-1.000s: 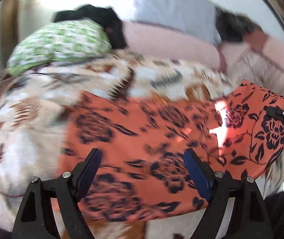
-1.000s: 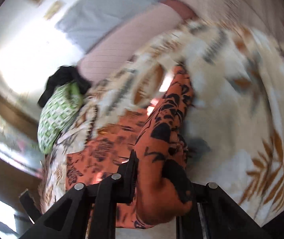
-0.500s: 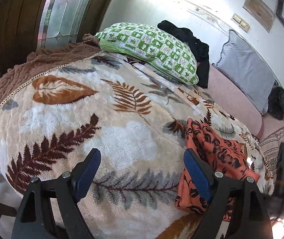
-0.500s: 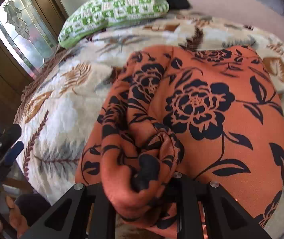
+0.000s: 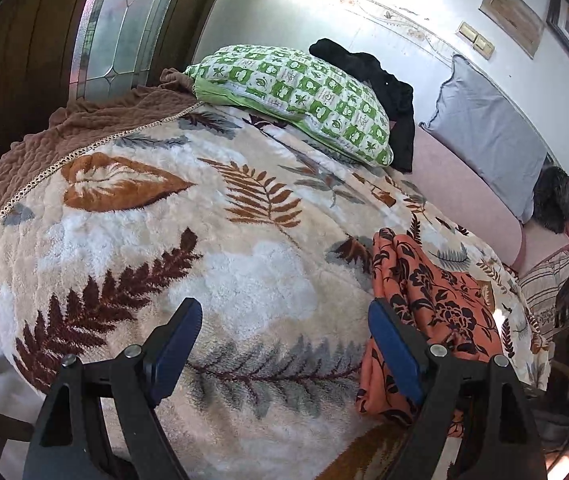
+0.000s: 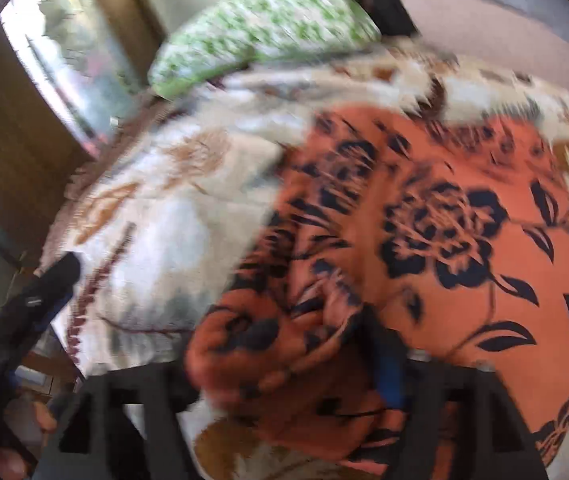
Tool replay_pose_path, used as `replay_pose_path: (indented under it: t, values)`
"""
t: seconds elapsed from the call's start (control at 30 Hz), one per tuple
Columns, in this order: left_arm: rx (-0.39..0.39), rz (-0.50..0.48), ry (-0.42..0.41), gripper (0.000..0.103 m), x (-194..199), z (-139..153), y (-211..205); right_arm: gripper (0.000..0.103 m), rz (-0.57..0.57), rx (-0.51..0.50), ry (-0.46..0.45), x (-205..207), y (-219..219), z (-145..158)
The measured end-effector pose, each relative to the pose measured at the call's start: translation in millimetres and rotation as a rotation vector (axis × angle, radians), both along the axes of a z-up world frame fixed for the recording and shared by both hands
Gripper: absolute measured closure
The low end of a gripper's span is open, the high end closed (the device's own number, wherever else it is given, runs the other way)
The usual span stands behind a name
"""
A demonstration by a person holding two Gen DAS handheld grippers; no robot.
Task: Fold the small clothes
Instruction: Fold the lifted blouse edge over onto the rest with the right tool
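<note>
Left wrist view, lower frame: left tool (image 5: 282,344) spread wide, blue pads apart, nothing between them. It hangs above the bed with only blanket under the gap. Judged: parked clear so the other hand can work the cloth alone.

Just beyond its right finger, lower right of the frame: the orange garment with black flower print, thin woven cloth (image 5: 428,300). It lies bunched in a narrow heap on the cream plush blanket with brown and grey fern leaves (image 5: 220,264). Heap sits near the bed's front edge, not touching the left tool.

Right wrist view, blurred by motion: right tool (image 6: 296,364) at bottom centre, with a thick wad of the orange garment (image 6: 444,240) gathered between its fingers. Jaws appear closed on the wad; exact gap not readable through the blur. Judged: the gathered edge is gripped so it can be drawn over the flatter part filling the right of the frame. Fold not yet neat.

Farther up: green-and-white patchwork pillow (image 5: 300,96) at the head of the bed, black cloth (image 5: 380,80) behind it, grey cushion (image 5: 492,132) at upper right.
</note>
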State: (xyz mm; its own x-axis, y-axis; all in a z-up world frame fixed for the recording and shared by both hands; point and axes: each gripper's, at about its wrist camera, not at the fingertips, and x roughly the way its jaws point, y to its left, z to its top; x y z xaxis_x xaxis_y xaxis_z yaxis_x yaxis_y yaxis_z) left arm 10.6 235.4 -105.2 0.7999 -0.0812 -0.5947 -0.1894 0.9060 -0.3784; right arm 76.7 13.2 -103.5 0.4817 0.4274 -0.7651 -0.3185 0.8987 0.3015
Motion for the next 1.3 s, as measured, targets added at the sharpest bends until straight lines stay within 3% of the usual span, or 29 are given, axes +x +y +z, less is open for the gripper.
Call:
replay_pose_path:
  t: [0.13, 0.27, 0.37, 0.43, 0.5, 0.53, 0.57, 0.6, 0.63, 0.67, 0.7, 0.77, 0.83, 0.93, 1.0, 1.13, 1.23, 1.3]
  values:
    - [0.009, -0.040, -0.024, 0.018, -2.7, 4.4, -8.1, 0.016, -0.055, 0.181, -0.003, -9.1, -42.2, 19.7]
    - [0.001, -0.204, -0.021, 0.018, -2.9, 14.4, -48.4, 0.016, -0.185, 0.327, -0.020, -25.9, -113.8, 26.0]
    - [0.071, -0.316, -0.017, 0.018, -2.3, 30.0, -94.2, 0.016, -0.270, 0.387, -0.007, -31.3, -158.8, 18.8]
    - [0.138, -0.313, 0.010, 0.018, 4.2, 36.6, -118.7, 0.016, -0.304, 0.419, 0.010, -32.8, -179.3, 11.6]
    - [0.208, -0.305, 0.089, 0.018, 20.1, 29.9, -134.7, 0.016, -0.313, 0.452, 0.017, -34.5, -190.4, 7.5]
    - [0.240, -0.292, 0.136, 0.022, 28.9, 22.3, -138.3, 0.016, -0.311, 0.463, 0.021, -33.1, -192.9, 5.1]
    - [0.243, -0.287, 0.184, 0.060, 36.5, 11.8, -137.2, 0.016, -0.303, 0.476, 0.021, -32.2, -194.1, 2.4]
    - [0.178, -0.282, 0.246, 0.085, 41.7, -1.5, -127.7, 0.016, -0.291, 0.488, 0.023, -31.0, -194.6, 0.9]
    - [0.075, -0.254, 0.288, 0.086, 42.6, -12.8, -113.7, 0.016, -0.280, 0.494, 0.027, -31.1, -194.3, -1.8]
    - [-0.027, -0.218, 0.307, 0.084, 39.6, -23.4, -98.2, 0.016, -0.268, 0.502, 0.036, -31.7, -194.2, -3.7]
    - [-0.070, -0.180, 0.325, 0.083, 34.7, -33.2, -87.5, 0.016, -0.250, 0.516, 0.046, -34.4, -193.3, -5.0]
    - [-0.112, -0.139, 0.362, 0.065, 25.9, -49.5, -77.9, 0.016, -0.214, 0.528, 0.064, -32.2, -190.6, -14.0]
    - [-0.116, -0.140, 0.337, 0.063, 18.9, -46.1, -79.1, 0.016, -0.210, 0.541, 0.080, -29.3, -191.9, -23.7]
    - [-0.018, -0.137, 0.313, 0.054, 13.1, -26.3, -89.3, 0.016, -0.200, 0.585, 0.087, -27.7, -197.7, -29.1]
    - [0.043, -0.143, 0.254, 0.054, 6.8, -2.7, -96.8, 0.016, -0.195, 0.607, 0.089, -27.5, -201.7, -28.7]
    - [0.180, -0.216, 0.098, 0.031, 8.1, 40.6, -126.1, 0.016, -0.217, 0.649, 0.051, -33.6, -217.3, -18.5]
    - [0.307, -0.326, 0.052, 0.030, 34.6, 49.1, -164.9, 0.016, -0.250, 0.668, 0.046, -32.3, -235.7, -14.9]
    - [0.400, -0.373, 0.078, 0.030, 57.2, 36.4, -186.9, 0.016, -0.283, 0.664, 0.073, -26.5, -249.5, -19.6]
